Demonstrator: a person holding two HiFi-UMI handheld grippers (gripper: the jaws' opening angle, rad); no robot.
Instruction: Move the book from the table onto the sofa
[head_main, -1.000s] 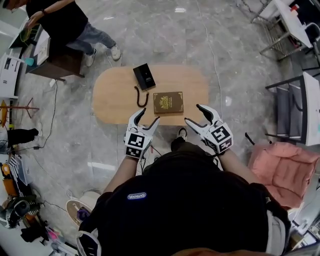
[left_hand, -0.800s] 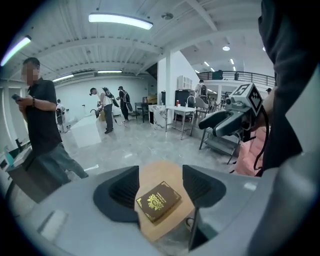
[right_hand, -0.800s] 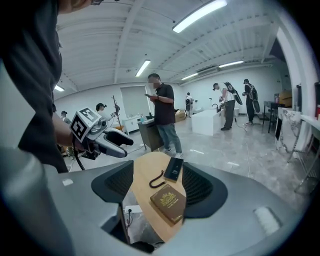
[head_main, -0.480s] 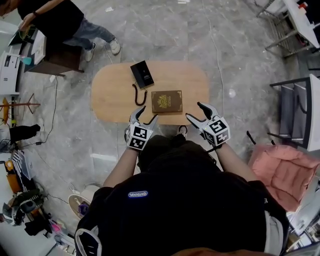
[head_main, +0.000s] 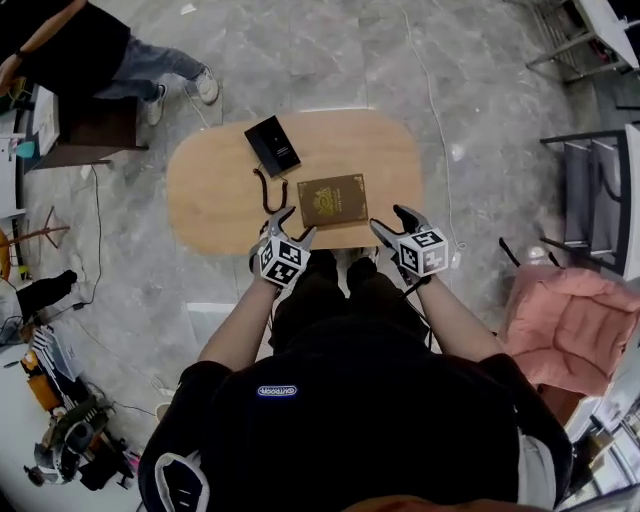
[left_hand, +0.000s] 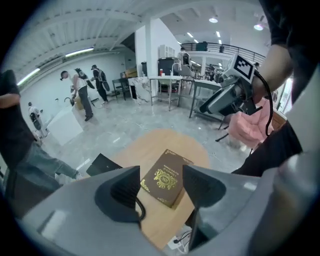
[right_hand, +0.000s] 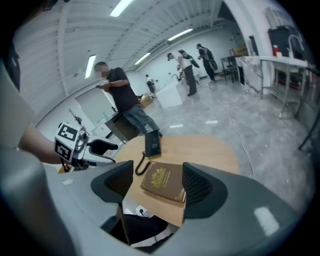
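Observation:
A brown book (head_main: 333, 200) with a gold emblem lies flat on the oval wooden table (head_main: 215, 185), close to its near edge. It also shows between the jaws in the left gripper view (left_hand: 167, 177) and the right gripper view (right_hand: 163, 182). My left gripper (head_main: 290, 228) hovers open at the near edge, just left of the book. My right gripper (head_main: 392, 223) is open too, at the book's near right corner. Neither touches it.
A black flat case (head_main: 272, 145) and a dark curved cord (head_main: 270, 191) lie on the table left of the book. A pink cushioned seat (head_main: 570, 325) is at the right. Metal chairs (head_main: 590, 200) stand beyond it. A person (head_main: 75, 55) stands at the far left.
Both grippers and I have moved forward toward the table. The jaw tips now reach its near edge on either side of the book. The book has not moved.

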